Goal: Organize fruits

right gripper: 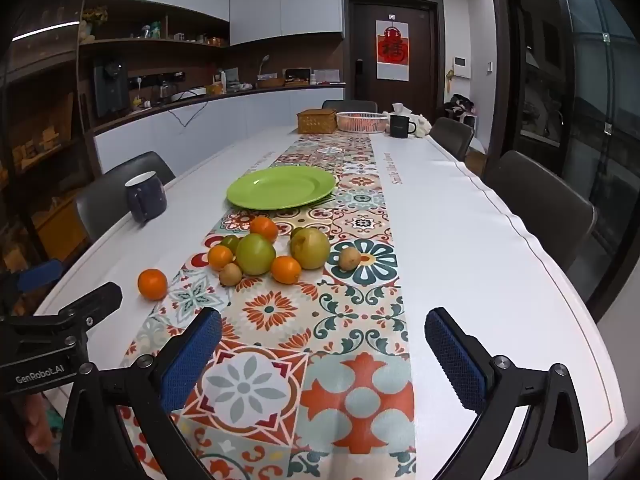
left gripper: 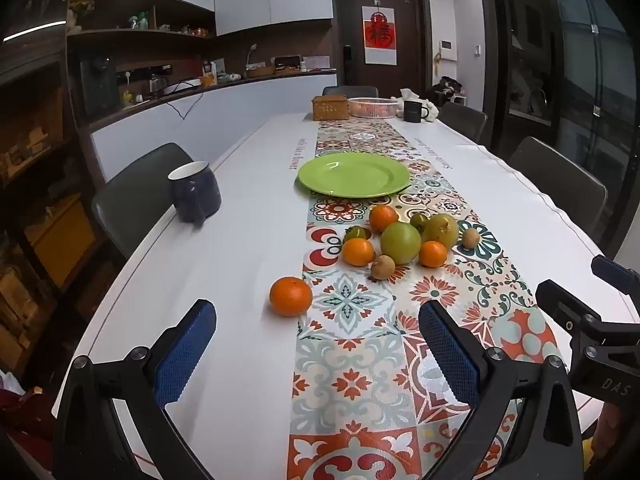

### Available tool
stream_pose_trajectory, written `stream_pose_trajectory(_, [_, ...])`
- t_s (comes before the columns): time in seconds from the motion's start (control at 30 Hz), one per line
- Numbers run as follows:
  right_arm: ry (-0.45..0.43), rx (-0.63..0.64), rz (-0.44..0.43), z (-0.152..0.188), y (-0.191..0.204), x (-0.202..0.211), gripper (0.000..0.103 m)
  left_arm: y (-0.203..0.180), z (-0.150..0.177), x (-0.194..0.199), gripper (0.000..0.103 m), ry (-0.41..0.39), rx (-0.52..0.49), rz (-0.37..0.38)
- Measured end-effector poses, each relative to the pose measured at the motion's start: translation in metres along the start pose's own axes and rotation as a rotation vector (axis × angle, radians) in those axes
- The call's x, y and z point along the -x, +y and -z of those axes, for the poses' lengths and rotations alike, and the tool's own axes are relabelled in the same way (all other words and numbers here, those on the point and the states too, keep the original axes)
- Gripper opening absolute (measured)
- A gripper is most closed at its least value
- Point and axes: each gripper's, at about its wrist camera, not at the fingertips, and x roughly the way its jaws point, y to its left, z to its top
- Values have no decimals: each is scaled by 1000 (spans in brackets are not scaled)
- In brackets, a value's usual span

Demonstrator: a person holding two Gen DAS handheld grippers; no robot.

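Note:
A green plate [left gripper: 354, 176] [right gripper: 281, 187] lies empty on the patterned runner. In front of it sits a cluster of fruit: a big green fruit [left gripper: 400, 243] [right gripper: 255, 254], a yellow-green one [left gripper: 440, 230] [right gripper: 310, 248], several oranges and small brown fruits. One orange [left gripper: 291, 296] [right gripper: 152, 284] lies apart at the runner's left edge. My left gripper [left gripper: 316, 320] is open and empty, just short of that lone orange. My right gripper [right gripper: 324, 324] is open and empty over the runner, short of the cluster.
A dark blue mug [left gripper: 195, 196] [right gripper: 146, 197] stands at the left table edge. A wicker box [left gripper: 330, 108], a pink basket [left gripper: 372, 107] and a black mug [left gripper: 413, 111] stand at the far end. Chairs line both sides.

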Motion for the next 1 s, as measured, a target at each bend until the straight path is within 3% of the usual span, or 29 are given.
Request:
stream_pose_trajectory(0.4, [-4, -1, -2, 0, -1, -2, 102, 5, 1, 4, 103, -35, 12, -8])
stream_pose_trajectory(1.0, [-13, 7, -5, 2, 4, 1, 102, 4, 2, 6, 103, -28, 11, -16])
